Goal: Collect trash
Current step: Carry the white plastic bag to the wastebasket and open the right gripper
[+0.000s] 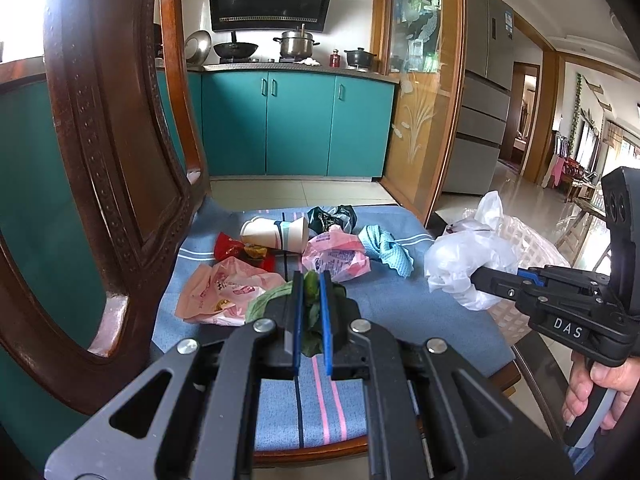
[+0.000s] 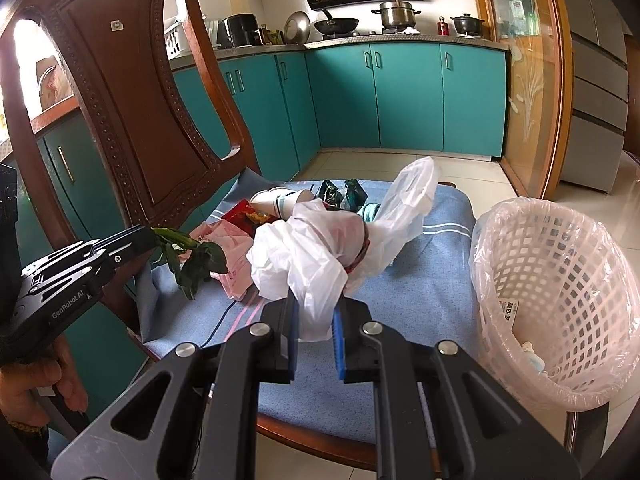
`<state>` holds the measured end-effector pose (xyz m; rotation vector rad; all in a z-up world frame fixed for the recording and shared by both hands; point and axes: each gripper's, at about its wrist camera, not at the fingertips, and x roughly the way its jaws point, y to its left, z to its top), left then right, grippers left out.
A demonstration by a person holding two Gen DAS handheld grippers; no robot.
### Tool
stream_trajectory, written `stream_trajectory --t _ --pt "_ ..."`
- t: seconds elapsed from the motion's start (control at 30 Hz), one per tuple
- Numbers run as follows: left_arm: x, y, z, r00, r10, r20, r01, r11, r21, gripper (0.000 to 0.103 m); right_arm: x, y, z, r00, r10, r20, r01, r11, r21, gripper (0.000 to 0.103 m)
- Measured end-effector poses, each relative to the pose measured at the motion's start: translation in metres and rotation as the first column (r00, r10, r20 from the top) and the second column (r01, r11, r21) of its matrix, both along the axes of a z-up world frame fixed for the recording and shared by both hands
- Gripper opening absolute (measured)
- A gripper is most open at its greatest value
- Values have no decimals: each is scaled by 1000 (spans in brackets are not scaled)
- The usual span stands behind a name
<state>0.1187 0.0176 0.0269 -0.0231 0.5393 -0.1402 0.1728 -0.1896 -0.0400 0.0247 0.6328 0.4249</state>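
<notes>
- My left gripper (image 1: 311,312) is clamping a wilted green leaf (image 1: 311,300), low centre of the left view; in the right view the leaf (image 2: 192,256) is hanging off the left gripper (image 2: 150,236) at mid left, above the cloth.
- My right gripper (image 2: 316,320) is pinching a crumpled white plastic bag (image 2: 320,248), centre of the right view; pads are pressing on the bag's lower fold. In the left view the right gripper (image 1: 478,276) is sitting at mid right with the bag (image 1: 464,264) bunched at its tip.
- Both are hanging over a chair seat covered with a blue striped cloth (image 1: 400,300).
- Rest of the trash is lying on the cloth toward the chair back (image 1: 116,152): paper cup (image 1: 276,233) on its side, red wrapper (image 1: 230,246) just left of it, two pink bags (image 1: 224,292) (image 1: 336,258), a blue rag (image 1: 386,250), a dark wrapper (image 1: 332,216) at the far edge.
- White lattice basket (image 2: 560,300) lined with a clear bag is standing just beside the seat, right side of the right view; a few scraps are lying in its bottom.
- My left hand (image 2: 36,384) is showing at lower left of the right view, my right hand (image 1: 596,392) at lower right of the left view.
- Teal cabinets (image 1: 296,120) are filling the background.
</notes>
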Motion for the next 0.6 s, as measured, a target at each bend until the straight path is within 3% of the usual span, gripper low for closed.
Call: stream_trajectory --t 0.43,0.6 --pt "1 1 -1 1000 1 -7 -1 1000 1 9 -1 -6 3 1000 -22 20 22 1000 -3 14" --pt "2 1 -3 1000 2 -10 -2 1000 2 9 12 -49 17 984 -161 79 162 987 0 14"
